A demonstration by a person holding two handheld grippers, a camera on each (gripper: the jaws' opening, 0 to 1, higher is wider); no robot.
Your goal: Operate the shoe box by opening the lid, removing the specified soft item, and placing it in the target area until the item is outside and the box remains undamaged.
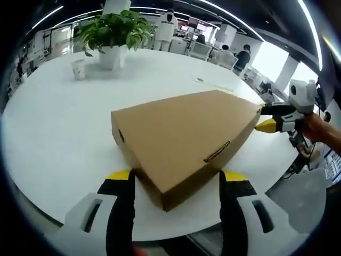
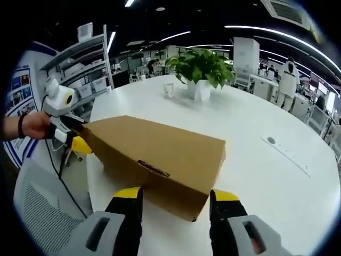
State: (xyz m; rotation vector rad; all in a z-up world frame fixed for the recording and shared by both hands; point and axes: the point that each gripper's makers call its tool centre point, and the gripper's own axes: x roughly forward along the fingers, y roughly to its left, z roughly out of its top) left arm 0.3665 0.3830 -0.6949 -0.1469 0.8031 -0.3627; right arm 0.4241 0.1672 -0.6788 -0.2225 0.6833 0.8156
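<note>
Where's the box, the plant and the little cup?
Shoe box (image 1: 181,138), left gripper view, middle of its closed lid.
Plant (image 2: 201,65), right gripper view, its leaves.
Cup (image 1: 79,69), left gripper view, its side.

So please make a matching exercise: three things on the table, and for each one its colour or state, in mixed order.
Things:
1. shoe box
2. potted plant
3. paper cup

Descriptions:
A. green leaves in a white pot
B. small, white, standing alone near the pot
C. brown cardboard, lid closed

Pairs: 1-C, 2-A, 3-B
</note>
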